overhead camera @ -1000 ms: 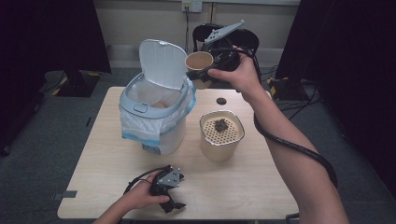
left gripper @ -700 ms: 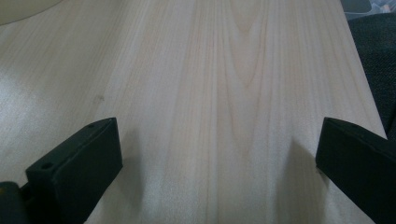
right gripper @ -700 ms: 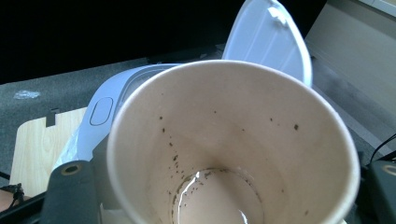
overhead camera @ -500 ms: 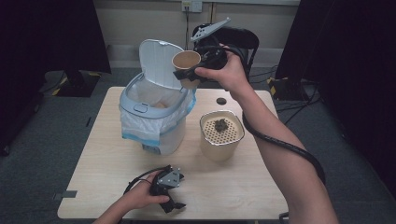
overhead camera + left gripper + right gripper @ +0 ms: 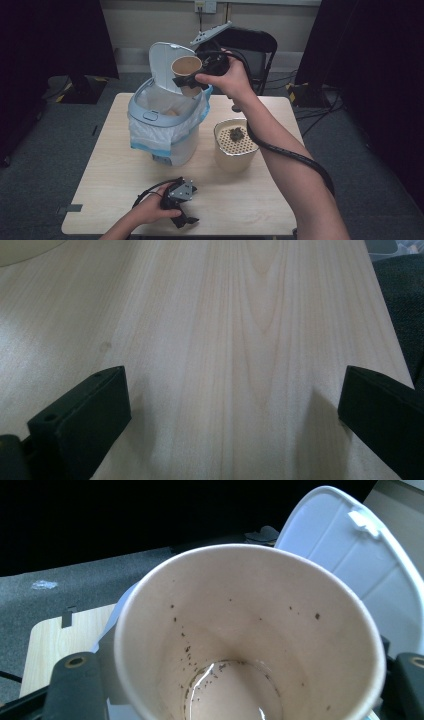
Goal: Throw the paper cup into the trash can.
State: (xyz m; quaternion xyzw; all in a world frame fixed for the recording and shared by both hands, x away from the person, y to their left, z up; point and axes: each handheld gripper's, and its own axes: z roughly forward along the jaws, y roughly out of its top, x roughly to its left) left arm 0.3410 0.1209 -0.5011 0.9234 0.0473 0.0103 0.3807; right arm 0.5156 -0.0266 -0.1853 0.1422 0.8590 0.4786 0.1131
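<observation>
The right arm reaches forward across the table (image 5: 115, 200), its hand raised above the bin (image 5: 165, 132), the landmark here. The right gripper (image 5: 192, 82) clamps a paper cup (image 5: 186, 67) between its jaws, tipped over the bin's open mouth just in front of the upright lid (image 5: 162, 62); dark specks and a little liquid cling inside. Nearer the person than the bin, the left gripper (image 5: 180, 202) rests on the table, jaws spread wide with nothing between. A perforated cream container (image 5: 235, 145) stands right of the bin.

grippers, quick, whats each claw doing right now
Left claw: open, nothing between its jaws, resting on the table.
Right claw: shut on the paper cup, above the open bin.
</observation>
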